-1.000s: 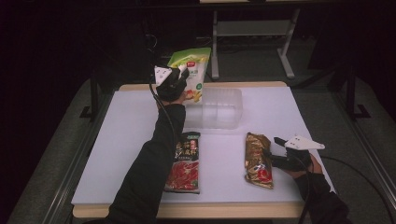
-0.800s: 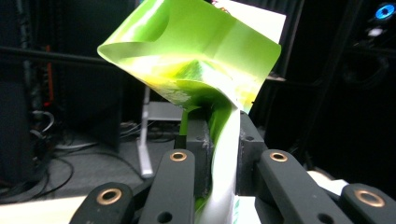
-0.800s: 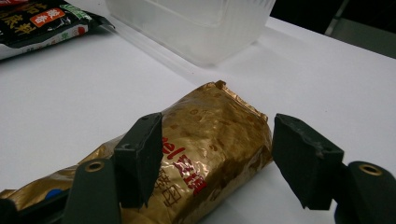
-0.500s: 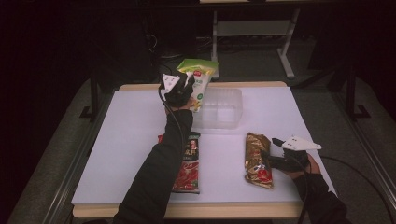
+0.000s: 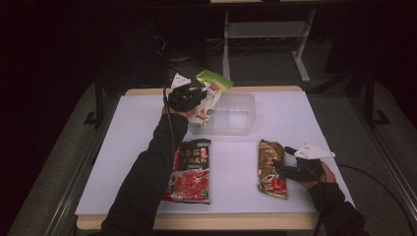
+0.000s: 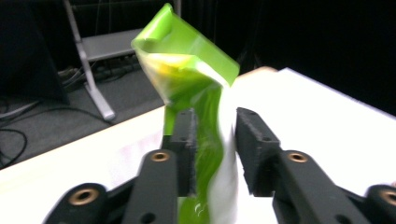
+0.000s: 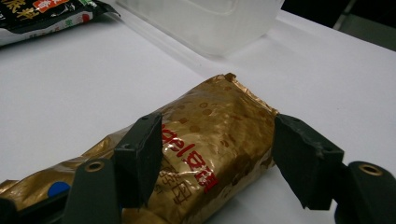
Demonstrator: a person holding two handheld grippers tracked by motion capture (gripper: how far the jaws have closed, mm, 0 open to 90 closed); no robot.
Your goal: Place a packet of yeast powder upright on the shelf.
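Note:
My left gripper [image 5: 196, 97] is over the left end of the clear plastic container [image 5: 231, 115], near the table's back edge. A green and white pouch [image 5: 212, 91] hangs between its jaws, tilted to the right. In the left gripper view the pouch [image 6: 187, 70] is blurred and hangs loose between the pads, and the left gripper [image 6: 212, 135] has just been opening. My right gripper [image 5: 281, 165] rests at the front right. Its jaws straddle a gold foil packet [image 7: 215, 135] lying on the table, and both pads touch its sides.
A red and black flat packet [image 5: 192, 169] lies at the front centre under the left forearm. The white table [image 5: 295, 113] has bare room on the left and at the far right. Metal frame legs stand behind the table on the dark floor.
The left hand carried the green pouch down and slightly right, over the container's left end. The pouch now leans more to the right. The right hand kept still.

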